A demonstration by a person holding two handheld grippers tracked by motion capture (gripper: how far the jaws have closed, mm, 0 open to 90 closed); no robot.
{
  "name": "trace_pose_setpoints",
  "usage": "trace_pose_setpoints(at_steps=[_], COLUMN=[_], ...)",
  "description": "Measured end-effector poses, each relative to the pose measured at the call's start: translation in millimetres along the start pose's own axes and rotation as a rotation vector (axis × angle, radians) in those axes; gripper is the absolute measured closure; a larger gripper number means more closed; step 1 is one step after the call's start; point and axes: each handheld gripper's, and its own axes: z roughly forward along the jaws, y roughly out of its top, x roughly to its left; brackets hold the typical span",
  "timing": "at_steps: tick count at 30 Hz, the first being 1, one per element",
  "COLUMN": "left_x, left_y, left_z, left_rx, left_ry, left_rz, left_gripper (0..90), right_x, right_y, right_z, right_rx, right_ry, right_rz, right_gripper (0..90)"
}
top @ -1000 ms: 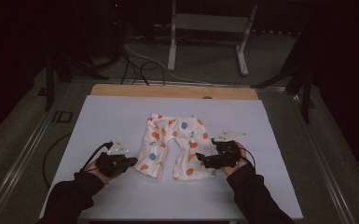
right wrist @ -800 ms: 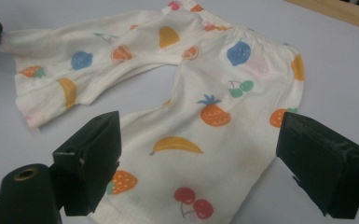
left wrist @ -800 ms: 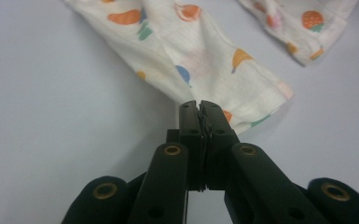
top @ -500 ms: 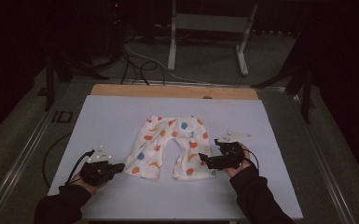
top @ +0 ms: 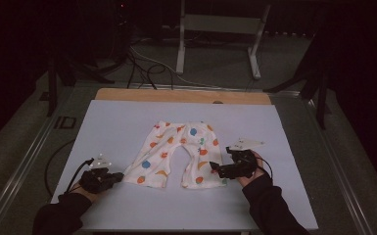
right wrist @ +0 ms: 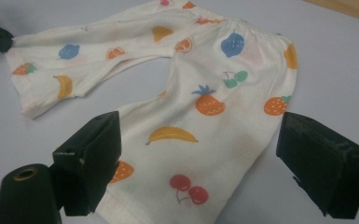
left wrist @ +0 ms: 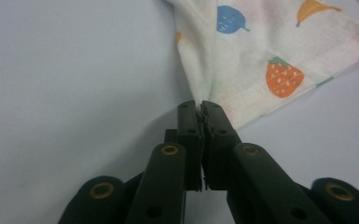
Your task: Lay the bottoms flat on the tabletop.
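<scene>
— On the white tabletop (top: pixel 127 122) lay the fruit-print trousers (top: pixel 178 154), waistband at the far end, legs running toward the person. How did the jaws stand?

— The left gripper (left wrist: pixel 199 109) was clenched on a leg's hem corner; the right gripper (right wrist: pixel 196 154) gaped wide over the other leg. I'd pinch that hem likewise, then pull evenly outward.

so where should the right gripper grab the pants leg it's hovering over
Best at the hem corner of the near leg of the pants, coming in low from the outer edge. The cloth lies flat on the table, so only an edge gives the open right gripper something to pinch. The left gripper already holds the other leg's hem that way.
</scene>
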Motion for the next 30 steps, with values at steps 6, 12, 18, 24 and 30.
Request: trace_pose_setpoints(at_steps=[6,12,18,24,30], left_x=[-4.3,-32.7,-72.2,-92.8,-100.3], left_y=[0.9,15.0,29.3,39.9,43.2], left_z=[-4.2,-11.1,-5.3,18.9,43.9], left_rx=[-0.017,-0.106,-0.149,-0.116,-0.058], left_ry=[-0.01,-0.107,-0.203,-0.216,-0.204], left_rz=[0.035,0.126,0.249,0.301,0.321], left_gripper=[51.1,27.8,28.4,39.6,52.0], right_x=[0.5,0.0,0.2,0.7,0.3], right_y=[-0.4,-0.8,-1.0,-0.9,-1.2], right_z=[-0.4,0.0,0.1,0.2,-0.3], right_rx=[0.001,0.002,0.003,0.001,-0.003], right_ry=[-0.003,-0.001,0.0,0.004,0.004], right_rz=[0.007,0.007,0.003,0.002,0.008], right_gripper=[14.2,14.1,14.2,14.2,14.2])
